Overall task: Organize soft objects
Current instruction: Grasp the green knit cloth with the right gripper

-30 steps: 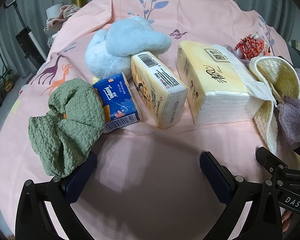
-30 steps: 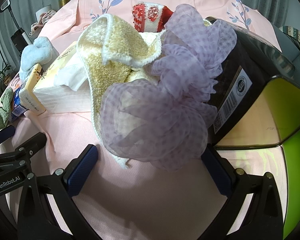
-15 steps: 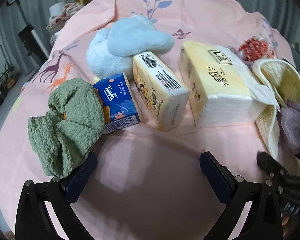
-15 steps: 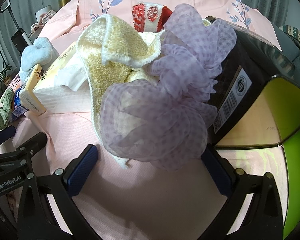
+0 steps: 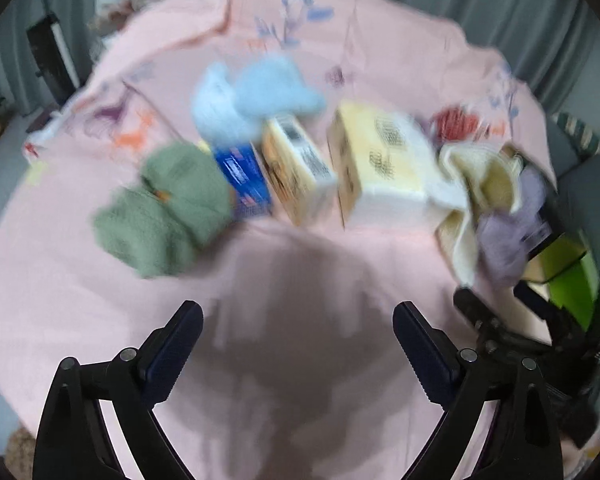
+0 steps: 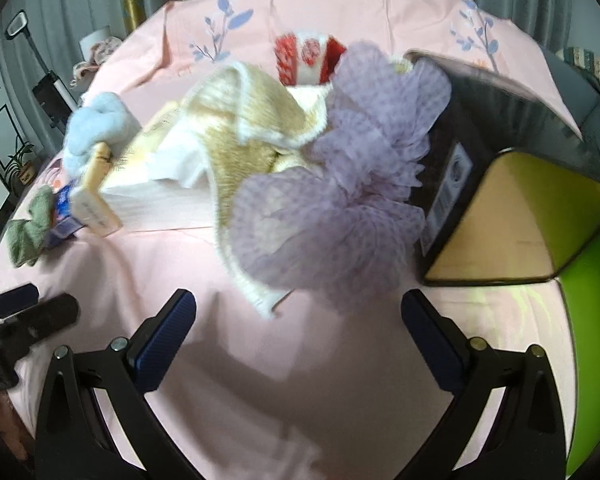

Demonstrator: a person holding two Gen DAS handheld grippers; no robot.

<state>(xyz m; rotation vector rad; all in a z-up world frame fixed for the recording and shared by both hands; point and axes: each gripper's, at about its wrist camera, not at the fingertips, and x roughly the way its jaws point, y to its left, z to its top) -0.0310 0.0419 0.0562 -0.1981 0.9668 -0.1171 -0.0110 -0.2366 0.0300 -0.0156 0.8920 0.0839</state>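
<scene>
Left tool (image 5: 298,322) jaws closing on nothing, green cloth (image 5: 164,208) beyond its left finger, right tool (image 6: 298,312) wide, empty.

A row of things runs across the pink printed bedsheet (image 5: 380,60), well in from its far edge. At the left end lies the crumpled green knitted cloth (image 5: 168,204). Just right of it is the small blue tissue pack (image 5: 242,178), then the yellow wrapped tissue pack (image 5: 296,168), leaning against it. Behind these two sits the pale blue plush toy (image 5: 256,96), resting on their far ends. Right of the yellow pack, with a narrow gap, lies the large cream tissue block (image 5: 384,160). The cream woven towel (image 6: 252,128) drapes over its right end. The lilac mesh bath pouf (image 6: 340,196) lies on the towel, touching the black open-fronted box (image 6: 496,132) at the right edge. Behind the towel stands the red-and-white patterned pouch (image 6: 308,58).
</scene>
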